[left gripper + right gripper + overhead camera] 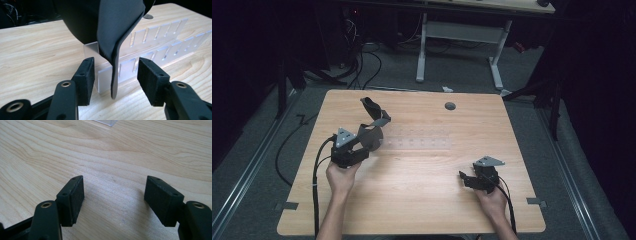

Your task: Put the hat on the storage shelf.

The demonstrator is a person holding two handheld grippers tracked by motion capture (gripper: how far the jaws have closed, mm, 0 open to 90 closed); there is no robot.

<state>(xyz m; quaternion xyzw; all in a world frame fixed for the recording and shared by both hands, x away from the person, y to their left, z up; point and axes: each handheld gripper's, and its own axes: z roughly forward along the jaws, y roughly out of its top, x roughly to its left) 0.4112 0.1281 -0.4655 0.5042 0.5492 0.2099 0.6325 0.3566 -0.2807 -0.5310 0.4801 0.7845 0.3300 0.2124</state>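
While the left gripper [113, 75] stands wide open at a clear slotted rack [160, 47] on the table [422, 190], a black strap [114, 72] hangs between its fingers [86, 80], ungripped. Right gripper [113, 200] gapes empty, well apart. Risk: strap w/ no grip could flop off the rack.

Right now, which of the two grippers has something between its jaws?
The left gripper: a black strap hangs between its open jaws. The right gripper has bare table between its jaws.

Wooden table [422, 200], clear slotted rack [419, 142]
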